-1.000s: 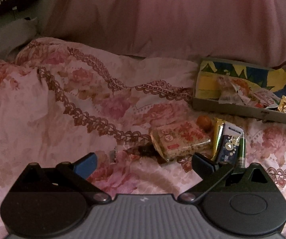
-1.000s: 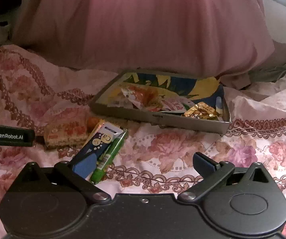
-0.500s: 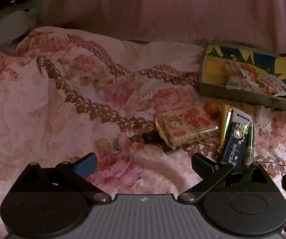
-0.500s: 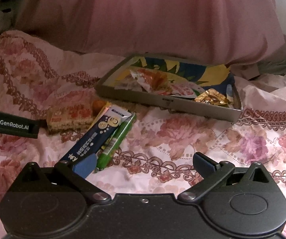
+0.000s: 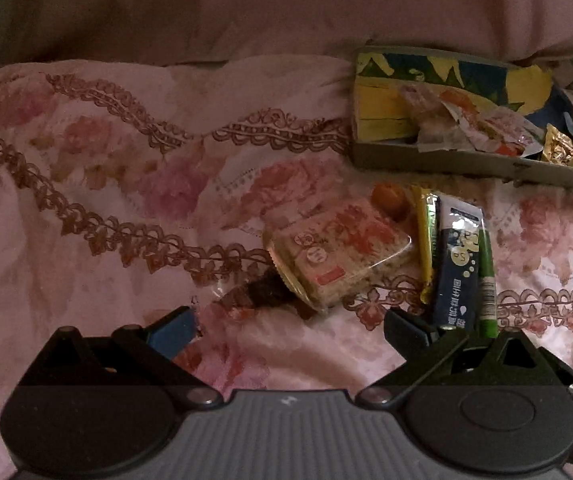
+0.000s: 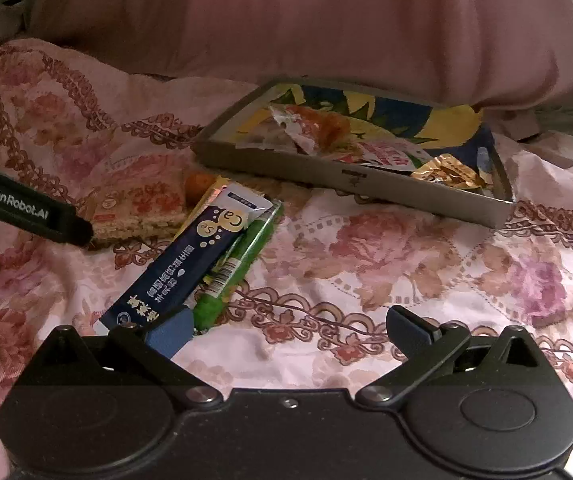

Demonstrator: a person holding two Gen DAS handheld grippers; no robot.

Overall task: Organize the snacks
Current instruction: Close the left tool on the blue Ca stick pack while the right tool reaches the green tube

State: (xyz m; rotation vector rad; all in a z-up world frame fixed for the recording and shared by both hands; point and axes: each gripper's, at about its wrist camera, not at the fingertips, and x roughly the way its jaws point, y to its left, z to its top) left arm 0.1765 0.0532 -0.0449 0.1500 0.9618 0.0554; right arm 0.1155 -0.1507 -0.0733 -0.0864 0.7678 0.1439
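floral bedspread (image 6: 406,248), pink pillow (image 6: 306,20), dim light

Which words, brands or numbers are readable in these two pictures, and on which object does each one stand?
"GenRobot.AI": white letters on the side of the left claw, as the right wrist view shows it.
"Ca" and "Se": in yellow bubbles on the dark blue stick pack.
Chinese characters on the same pack: too blurred to read.
Barcode on the green stick pack: digits too small.
Red print on the cracker pack: not readable.
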